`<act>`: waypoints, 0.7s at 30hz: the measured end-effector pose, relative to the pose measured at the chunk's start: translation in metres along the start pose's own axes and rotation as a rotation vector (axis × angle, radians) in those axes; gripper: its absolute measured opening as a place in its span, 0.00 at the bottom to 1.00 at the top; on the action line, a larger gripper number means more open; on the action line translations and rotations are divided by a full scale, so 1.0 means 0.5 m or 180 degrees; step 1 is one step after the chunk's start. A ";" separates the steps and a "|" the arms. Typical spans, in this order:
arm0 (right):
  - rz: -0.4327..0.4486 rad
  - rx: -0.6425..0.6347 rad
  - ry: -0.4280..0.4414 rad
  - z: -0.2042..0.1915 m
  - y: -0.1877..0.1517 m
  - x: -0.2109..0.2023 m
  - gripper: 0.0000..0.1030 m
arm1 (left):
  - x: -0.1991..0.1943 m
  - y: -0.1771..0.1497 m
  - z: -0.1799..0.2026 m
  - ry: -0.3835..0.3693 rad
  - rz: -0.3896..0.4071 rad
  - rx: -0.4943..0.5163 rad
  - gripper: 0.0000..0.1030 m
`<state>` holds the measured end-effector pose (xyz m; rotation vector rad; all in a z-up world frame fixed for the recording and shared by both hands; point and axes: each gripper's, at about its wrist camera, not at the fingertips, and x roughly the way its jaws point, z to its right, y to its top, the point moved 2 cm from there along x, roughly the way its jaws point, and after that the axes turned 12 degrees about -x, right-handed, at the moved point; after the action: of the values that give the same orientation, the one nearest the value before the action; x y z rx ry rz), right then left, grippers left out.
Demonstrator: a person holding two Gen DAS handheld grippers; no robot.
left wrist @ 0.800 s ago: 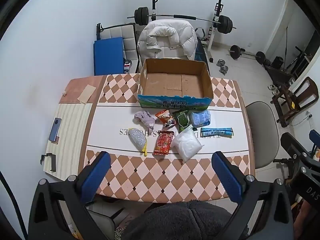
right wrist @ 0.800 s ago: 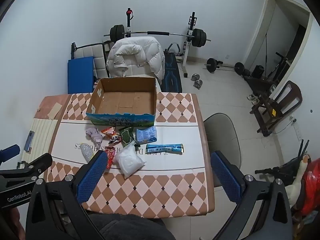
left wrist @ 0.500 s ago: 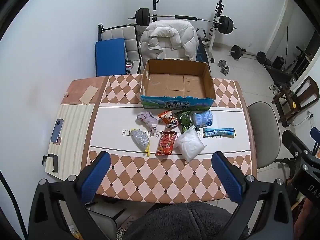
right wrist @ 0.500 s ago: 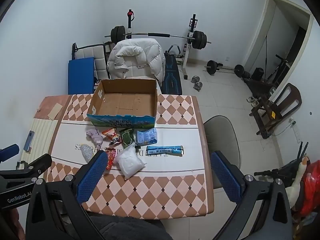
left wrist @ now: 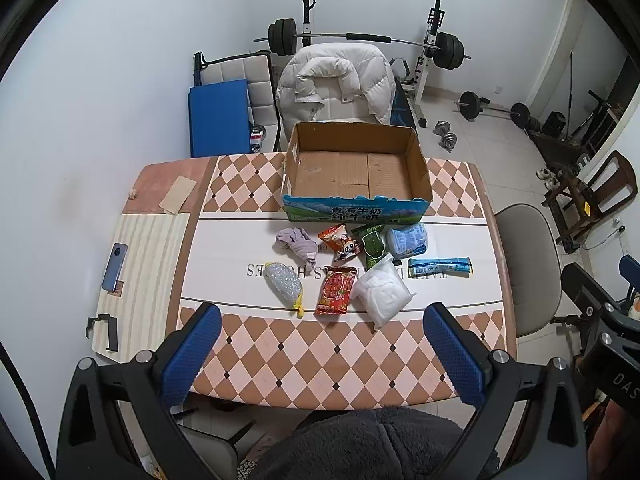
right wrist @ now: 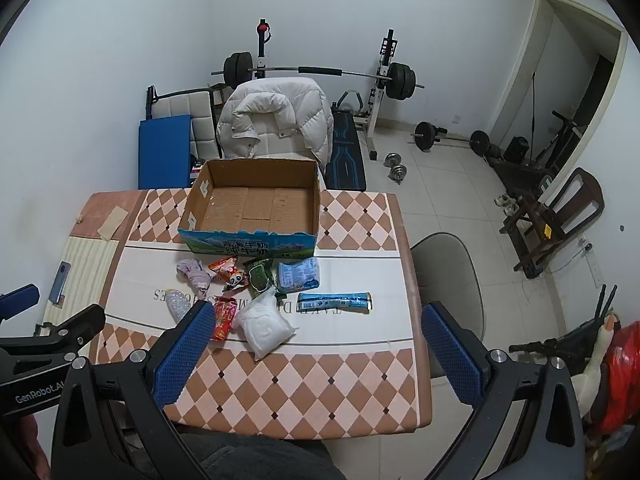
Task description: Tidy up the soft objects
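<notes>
Before one cardboard box (left wrist: 357, 168) — eight soft packets, both grippers' fingers apart.

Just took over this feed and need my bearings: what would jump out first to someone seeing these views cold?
An empty cardboard box sits open at the far side of the checkered table. Just in front of it lies a cluster of soft packets, including a red snack bag, a white pouch and a blue tube. Both the left hand-held gripper and right hand-held gripper hover open near the table's near edge, holding nothing.
</notes>
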<state>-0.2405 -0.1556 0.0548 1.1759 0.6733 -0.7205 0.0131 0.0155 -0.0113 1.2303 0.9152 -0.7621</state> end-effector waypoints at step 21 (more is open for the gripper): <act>0.0025 0.0029 -0.0067 -0.001 0.000 -0.008 1.00 | -0.002 0.009 0.017 -0.0024 0.0048 0.0015 1.00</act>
<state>-0.2431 -0.1545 0.0576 1.1771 0.6481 -0.7291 0.0179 0.0081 -0.0077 1.2364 0.8976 -0.7568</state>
